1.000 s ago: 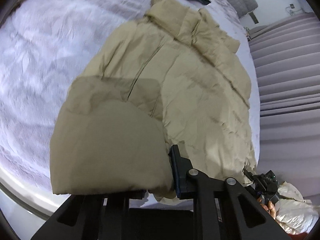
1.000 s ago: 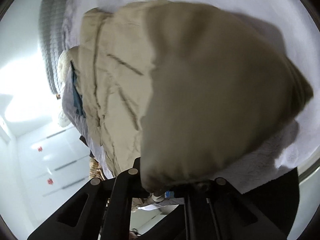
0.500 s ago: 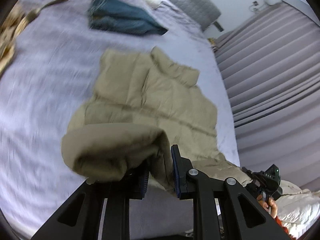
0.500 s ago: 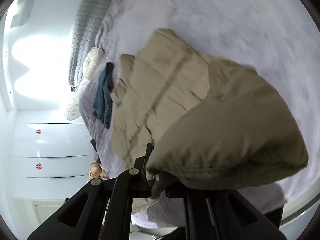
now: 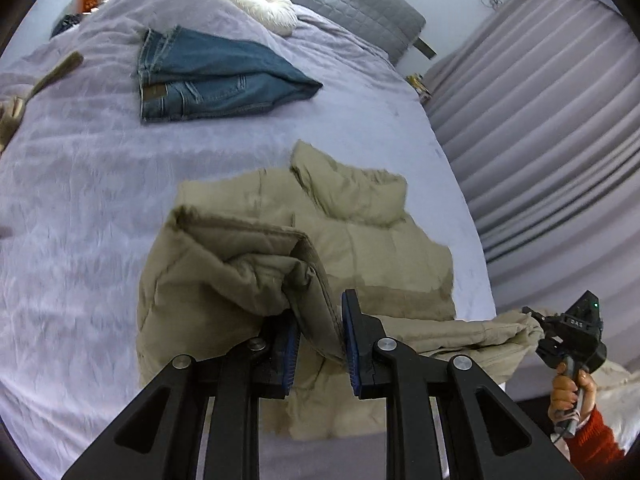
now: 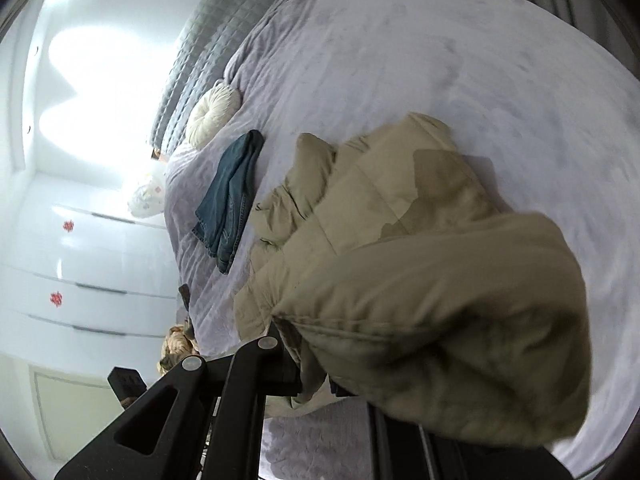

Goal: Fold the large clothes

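Lavender bedding covers the bed (image 5: 80,208), with a grey quilted headboard (image 5: 352,4) at its far end and pleated curtains (image 5: 560,120) along one side. On it lies the khaki padded jacket (image 5: 372,240), collar toward the headboard, its lower part raised off the bed.

The step in hand looks like the bottom-to-top fold: the hem is being carried up over the body. The left gripper (image 5: 318,336) has its blue-padded fingers (image 5: 354,344) pinching a thick fold of hem. The right gripper (image 5: 576,332), held in the person's hand, grips the opposite hem corner. The next move calls for both grippers to travel together toward the collar, keeping the hem taut and level, then lowering it so the edges line up before letting go.

Only the left wrist view shows both grippers and the stretched hem between them, plus folded jeans (image 5: 208,76) and a round cushion (image 5: 260,4) well beyond the jacket. From the right wrist, bunched jacket fabric (image 6: 460,320) drapes over the right gripper's own fingers, so their closure is probably tight but cannot be confirmed there; it adds white drawers (image 6: 80,280) beside the bed.
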The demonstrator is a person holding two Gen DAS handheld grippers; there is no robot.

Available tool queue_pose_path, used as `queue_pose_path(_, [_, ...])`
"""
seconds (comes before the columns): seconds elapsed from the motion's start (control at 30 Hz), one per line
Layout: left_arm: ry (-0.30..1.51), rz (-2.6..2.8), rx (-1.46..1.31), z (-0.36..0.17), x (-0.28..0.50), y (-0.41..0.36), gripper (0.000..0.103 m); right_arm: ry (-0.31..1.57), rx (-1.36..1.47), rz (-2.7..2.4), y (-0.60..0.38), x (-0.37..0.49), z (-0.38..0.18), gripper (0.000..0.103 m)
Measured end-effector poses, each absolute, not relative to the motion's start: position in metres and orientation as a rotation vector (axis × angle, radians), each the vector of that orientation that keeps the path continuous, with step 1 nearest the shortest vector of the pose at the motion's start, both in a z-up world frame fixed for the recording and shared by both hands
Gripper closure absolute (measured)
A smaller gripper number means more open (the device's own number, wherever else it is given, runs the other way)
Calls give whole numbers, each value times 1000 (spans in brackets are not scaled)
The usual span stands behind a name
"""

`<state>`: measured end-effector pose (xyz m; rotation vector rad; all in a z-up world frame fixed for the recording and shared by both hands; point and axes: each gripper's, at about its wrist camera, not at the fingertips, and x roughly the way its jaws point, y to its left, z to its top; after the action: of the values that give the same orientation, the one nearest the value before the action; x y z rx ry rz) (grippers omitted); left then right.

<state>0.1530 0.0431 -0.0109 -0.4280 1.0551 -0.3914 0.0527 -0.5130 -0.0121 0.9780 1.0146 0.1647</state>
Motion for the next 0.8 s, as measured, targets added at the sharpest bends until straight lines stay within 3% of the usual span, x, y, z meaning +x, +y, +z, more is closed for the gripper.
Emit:
queue_pose_path(0.23, [1002, -271, -397, -17, 202, 34, 81, 1073, 915, 237, -515, 145, -26, 94])
queue_pose_path(0.47, [1001, -152, -407, -65, 264, 31, 81, 1156, 895, 230, -513, 232, -91, 94])
queue_pose_path(0.8, [1025, -49, -388, -135, 307, 41, 81, 1126, 1012, 223, -506, 267, -180, 94])
